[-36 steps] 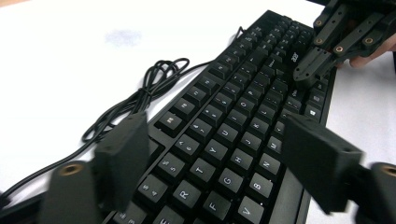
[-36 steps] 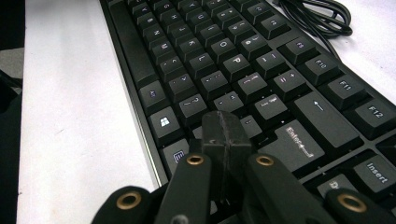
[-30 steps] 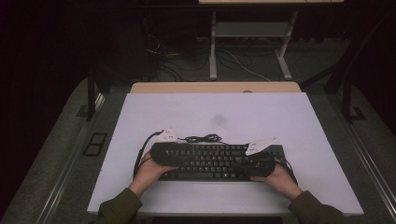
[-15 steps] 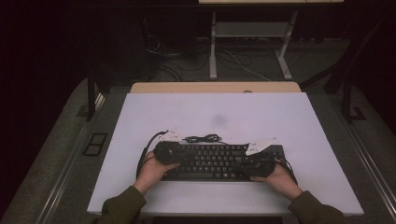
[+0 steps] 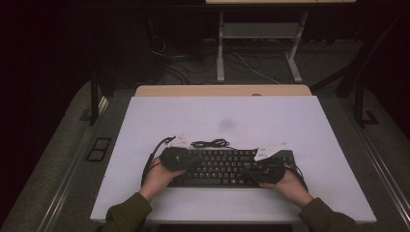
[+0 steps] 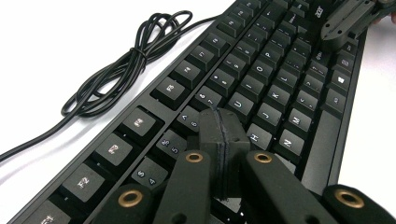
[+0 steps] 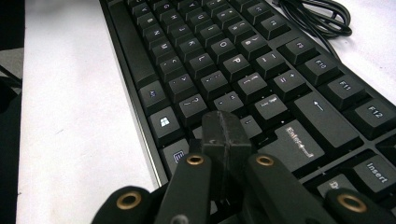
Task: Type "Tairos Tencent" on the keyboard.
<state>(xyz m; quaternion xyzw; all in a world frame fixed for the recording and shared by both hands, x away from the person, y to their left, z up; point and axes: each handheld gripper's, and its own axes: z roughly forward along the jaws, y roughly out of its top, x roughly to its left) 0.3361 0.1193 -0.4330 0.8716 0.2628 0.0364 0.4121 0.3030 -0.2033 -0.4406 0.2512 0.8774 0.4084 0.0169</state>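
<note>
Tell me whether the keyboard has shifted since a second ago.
No. The keyboard sits at the same spot relative to the table edges and the smudge.

High view overhead, facing forward-down; both tool views low, close, sharing the keyboard (image 5: 227, 166)

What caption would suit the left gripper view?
Closed left tool poised over a black keyboard, its coiled cable lying on the white table.

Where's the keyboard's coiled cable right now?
In the high view, the coiled cable lies on the white table just behind the keyboard, toward its left half.
</note>
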